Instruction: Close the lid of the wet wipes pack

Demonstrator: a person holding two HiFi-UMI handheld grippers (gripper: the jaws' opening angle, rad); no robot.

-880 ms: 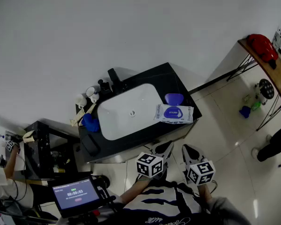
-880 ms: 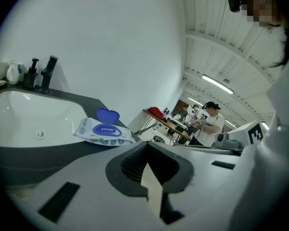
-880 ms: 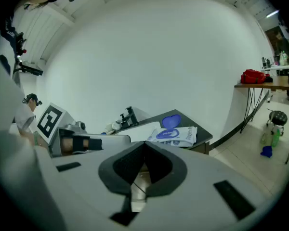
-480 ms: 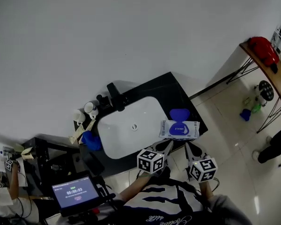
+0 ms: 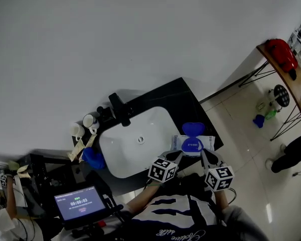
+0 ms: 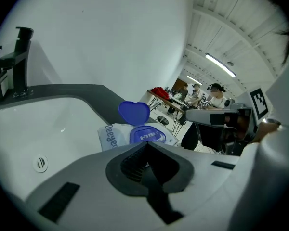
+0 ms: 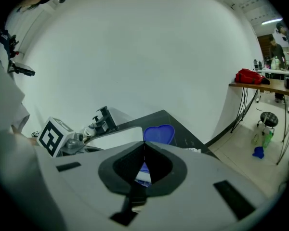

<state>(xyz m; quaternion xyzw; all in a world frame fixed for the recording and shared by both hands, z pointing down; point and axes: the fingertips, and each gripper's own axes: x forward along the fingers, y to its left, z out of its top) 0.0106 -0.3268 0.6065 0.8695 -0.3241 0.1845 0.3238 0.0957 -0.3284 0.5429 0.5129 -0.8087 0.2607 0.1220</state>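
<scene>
Nearer the wet wipes pack (image 5: pixel 193 144) right of centre now, left hand-held gripper (image 5: pixel 180 154) and right hand-held gripper (image 5: pixel 204 153) are clenched, empty. The pack is likely soft and slippery, so pressing the stiff raised lid (image 5: pixel 192 129) seems best.

White basin (image 5: pixel 125 152) sunk in a black counter (image 5: pixel 178 97), against a pale wall (image 5: pixel 140 34).
Round drain (image 5: pixel 140 140) mid-basin; black tap (image 5: pixel 119 108) upright behind it; two white cups (image 5: pixel 89 120) near the counter's back left corner; a blue lump (image 5: pixel 94 158), kind unclear, just beside the basin's left end. Left of the counter, a dark rack (image 5: pixel 50 167); nearer the camera, a lit screen (image 5: pixel 80 203). Off to the right, on tiled floor (image 5: pixel 241 129), a wooden table (image 5: pixel 291 74) bearing a red bag (image 5: pixel 280 49); a stool (image 5: pixel 281 95) below it; blue and green bottles (image 5: pixel 263 118) standing near its legs. At the right edge, a person in dark clothing (image 5: pixel 293 154); at the left edge, another person's arm (image 5: pixel 5 195).
</scene>
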